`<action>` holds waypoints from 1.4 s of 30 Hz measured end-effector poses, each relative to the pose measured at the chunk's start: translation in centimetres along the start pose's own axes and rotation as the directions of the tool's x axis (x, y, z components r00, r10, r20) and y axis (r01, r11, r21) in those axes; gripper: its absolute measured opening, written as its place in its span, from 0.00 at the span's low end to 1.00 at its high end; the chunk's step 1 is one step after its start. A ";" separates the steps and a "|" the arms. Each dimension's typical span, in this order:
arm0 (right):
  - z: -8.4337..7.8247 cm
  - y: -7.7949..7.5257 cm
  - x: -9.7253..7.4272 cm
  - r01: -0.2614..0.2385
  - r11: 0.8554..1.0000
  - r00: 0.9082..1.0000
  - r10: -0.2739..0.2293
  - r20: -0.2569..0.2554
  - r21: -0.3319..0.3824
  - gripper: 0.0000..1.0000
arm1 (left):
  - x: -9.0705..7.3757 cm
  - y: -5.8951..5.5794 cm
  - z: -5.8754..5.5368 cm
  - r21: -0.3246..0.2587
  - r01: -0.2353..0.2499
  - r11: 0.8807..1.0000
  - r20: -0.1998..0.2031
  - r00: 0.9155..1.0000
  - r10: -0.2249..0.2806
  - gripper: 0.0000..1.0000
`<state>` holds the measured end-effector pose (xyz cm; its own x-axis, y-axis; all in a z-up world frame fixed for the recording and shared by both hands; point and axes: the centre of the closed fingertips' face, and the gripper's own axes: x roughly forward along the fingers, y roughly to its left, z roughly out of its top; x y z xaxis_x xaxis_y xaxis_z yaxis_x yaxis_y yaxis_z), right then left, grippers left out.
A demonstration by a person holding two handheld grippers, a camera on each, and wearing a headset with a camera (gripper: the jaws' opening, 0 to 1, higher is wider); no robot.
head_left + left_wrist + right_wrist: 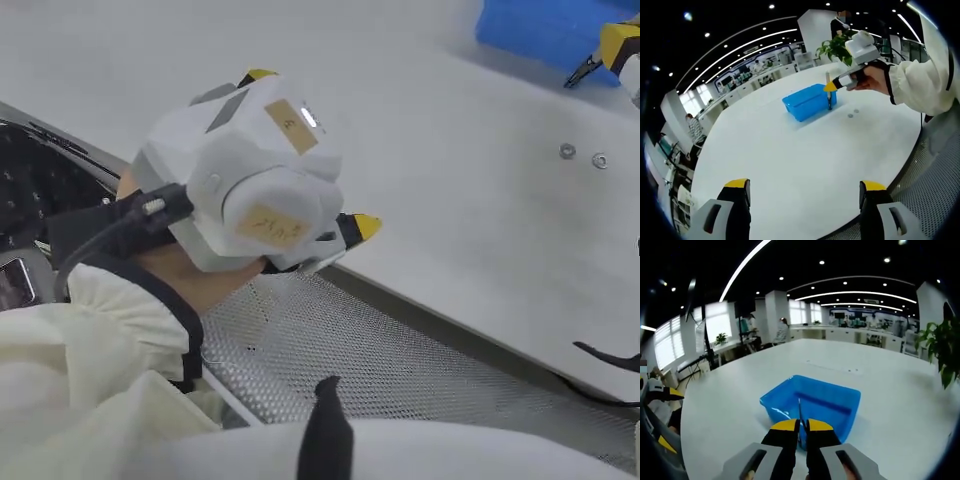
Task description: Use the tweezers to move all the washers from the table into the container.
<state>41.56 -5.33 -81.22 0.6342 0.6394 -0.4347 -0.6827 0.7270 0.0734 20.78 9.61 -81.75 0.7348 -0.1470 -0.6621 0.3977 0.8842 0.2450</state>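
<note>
- A broad white tabletop [420,180] in an open-plan office under strip ceiling lights, with a perforated metal panel [400,360] running below its near edge
- The blue container [812,405] stands well in from the near edge; two washers [850,115] lie side by side on the bare top between the container and that edge
- The right gripper [801,426] has its jaws pinched together on the tweezers [828,97], which hang tip-down by the container's wall; whether a washer sits in the tips is too small to tell
- The left gripper [805,187] hovers near the tabletop's near edge, well apart from the washers, jaws spread wide and holding nothing
- Likely trouble: the washers are thin and flat on a smooth top, so the tips may skid one away rather than lift it, and since the pair lie close, going for one could knock the other
- A loose pinch could also let the tweezers twist in the jaws and drop a washer short of the container
- The left gripper view gives the tweezers side-on together with both washers; the right gripper view looks along the tweezers into the container's hollow, and the head view places the left gripper against the near edge
</note>
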 end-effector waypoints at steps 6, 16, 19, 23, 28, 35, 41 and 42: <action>0.0 0.1 0.1 -0.003 1.000 1.000 0.003 0.002 0.000 0.02 | 0.0 0.0 0.0 0.001 0.000 1.000 -0.001 1.000 0.000 0.92; 0.0 0.3 0.2 0.016 0.998 1.000 -0.017 -0.014 -0.059 0.00 | 0.0 0.1 -0.1 0.002 -0.004 1.000 -0.003 1.000 0.004 0.92; -0.1 0.2 0.2 0.017 0.998 1.000 -0.019 -0.022 -0.063 0.00 | 0.0 0.2 -0.1 0.003 -0.005 1.000 -0.004 1.000 0.005 0.92; -0.1 0.1 0.1 0.014 0.998 0.999 -0.016 -0.035 -0.056 0.00 | 0.0 0.2 -0.2 0.004 -0.006 1.000 -0.006 1.000 0.006 0.91; 0.1 0.1 -0.5 0.006 1.000 0.999 -0.007 -0.040 -0.025 0.00 | 0.0 0.2 -0.1 0.006 -0.006 1.000 -0.005 1.000 0.006 0.92; 0.8 0.8 -1.8 -0.001 1.000 1.000 0.000 -0.031 -0.023 0.00 | -0.2 0.3 0.0 0.004 -0.012 1.000 0.006 1.000 0.012 0.92; 1.4 1.5 -2.5 -0.012 1.000 1.000 0.012 -0.024 -0.026 0.00 | -0.3 0.3 0.1 0.005 -0.014 1.000 0.012 1.000 0.014 0.92; 1.5 1.6 -2.6 -0.014 1.000 1.000 0.013 -0.024 -0.025 0.00 | -0.3 0.3 0.1 0.005 -0.014 1.000 0.011 1.000 0.014 0.92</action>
<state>39.43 -5.45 -78.64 0.6162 0.6429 -0.4550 -0.7004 0.7115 0.0566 20.73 9.90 -81.46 0.7467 -0.1395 -0.6504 0.3898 0.8841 0.2579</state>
